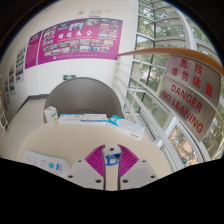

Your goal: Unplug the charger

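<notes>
Down at the bottom centre, the gripper (pixel 110 160) holds its magenta pads (pixel 97 158) nearly together, and whether they pinch anything I cannot tell. A small white-and-blue piece, perhaps the charger (pixel 112 154), sits right between them. Beyond lies a white counter (pixel 85 135) bearing a flat white box (pixel 92 119). A red-lettered danger sign (pixel 188 92) fills the right, purple posters (pixel 75 42) the upper left.
</notes>
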